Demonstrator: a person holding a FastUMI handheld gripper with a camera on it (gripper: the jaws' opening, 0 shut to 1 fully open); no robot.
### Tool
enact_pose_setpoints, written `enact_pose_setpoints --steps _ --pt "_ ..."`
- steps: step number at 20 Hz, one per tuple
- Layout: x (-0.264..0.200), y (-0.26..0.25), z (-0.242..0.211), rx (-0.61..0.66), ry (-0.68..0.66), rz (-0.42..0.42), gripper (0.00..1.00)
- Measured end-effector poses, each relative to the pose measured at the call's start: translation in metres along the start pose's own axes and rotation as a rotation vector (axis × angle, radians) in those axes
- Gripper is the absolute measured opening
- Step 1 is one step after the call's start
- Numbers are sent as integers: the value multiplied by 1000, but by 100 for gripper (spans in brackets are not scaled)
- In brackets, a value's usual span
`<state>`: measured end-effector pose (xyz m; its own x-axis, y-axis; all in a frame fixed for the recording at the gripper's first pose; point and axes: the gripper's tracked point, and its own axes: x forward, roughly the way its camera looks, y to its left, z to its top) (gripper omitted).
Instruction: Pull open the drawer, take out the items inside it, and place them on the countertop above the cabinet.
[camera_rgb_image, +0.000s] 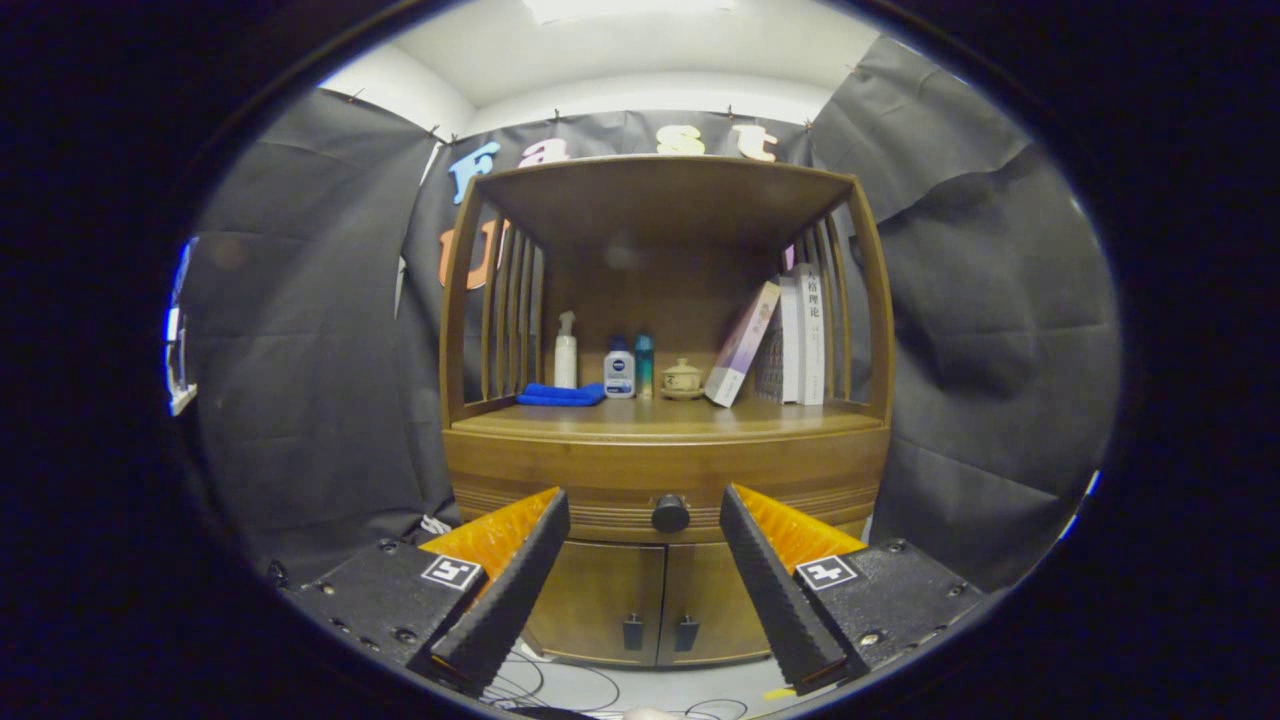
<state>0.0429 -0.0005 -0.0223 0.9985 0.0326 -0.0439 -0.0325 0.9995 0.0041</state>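
Drawer front of brown wood (665, 480), closed, sits under the cabinet's table surface (665, 418). Judged stiff and fairly heavy to slide; its small dark round knob (670, 514) is the only hold and may be slippery. Tool (645, 515) level, squared to it, fingers spread apart, knob beyond them.

Booth with cloth walls

Black cloth (300, 350) hangs in folds behind and beside a wooden cabinet (665, 330); white ceiling (620, 50) with a bright light above; cables (560, 690) on the pale floor.
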Motion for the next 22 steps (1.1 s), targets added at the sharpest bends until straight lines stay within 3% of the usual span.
enact_pose_setpoints --steps 12,19,22 --pt "116 -21 -44 -88 87 -50 99" --pt "158 -27 -78 -133 146 -75 99" --pt "166 -32 -83 -102 158 -86 80"
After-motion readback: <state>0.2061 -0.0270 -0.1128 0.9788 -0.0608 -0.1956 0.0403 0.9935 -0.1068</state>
